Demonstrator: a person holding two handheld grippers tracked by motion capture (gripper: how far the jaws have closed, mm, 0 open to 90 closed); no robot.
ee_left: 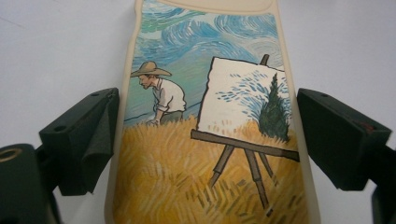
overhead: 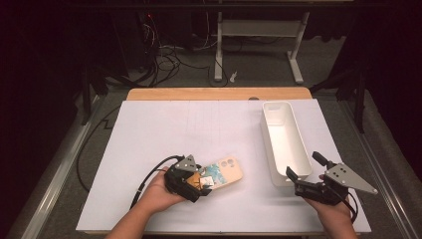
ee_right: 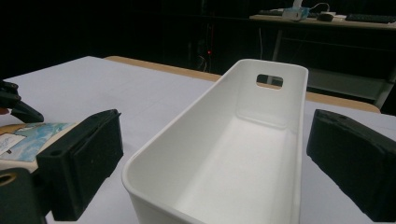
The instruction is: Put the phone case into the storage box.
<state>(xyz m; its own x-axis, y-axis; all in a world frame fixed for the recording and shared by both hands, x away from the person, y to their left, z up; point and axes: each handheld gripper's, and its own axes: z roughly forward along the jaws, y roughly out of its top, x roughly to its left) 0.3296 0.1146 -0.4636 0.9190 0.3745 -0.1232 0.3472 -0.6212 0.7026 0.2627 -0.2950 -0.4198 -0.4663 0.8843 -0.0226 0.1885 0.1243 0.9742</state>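
A phone case [overhead: 228,171] printed with a painter, an easel and a wheat field [ee_left: 205,140] lies on the white table cover. My left gripper [overhead: 203,182] has a black pad against each long side of its near end and is shut on it [ee_left: 208,135]. At the right, my right gripper [overhead: 304,166] stands open at the near end of a long white bin [overhead: 267,135]. In the right gripper view its jaws [ee_right: 215,154] sit wide on either side of the bin's near rim [ee_right: 187,121] without touching it. The bin is empty.
The white cover [overhead: 164,139] spreads over a wooden table whose back edge [overhead: 219,93] shows. Cables and a white desk frame [overhead: 259,30] stand on the floor behind. Metal rails run along both sides of the table.
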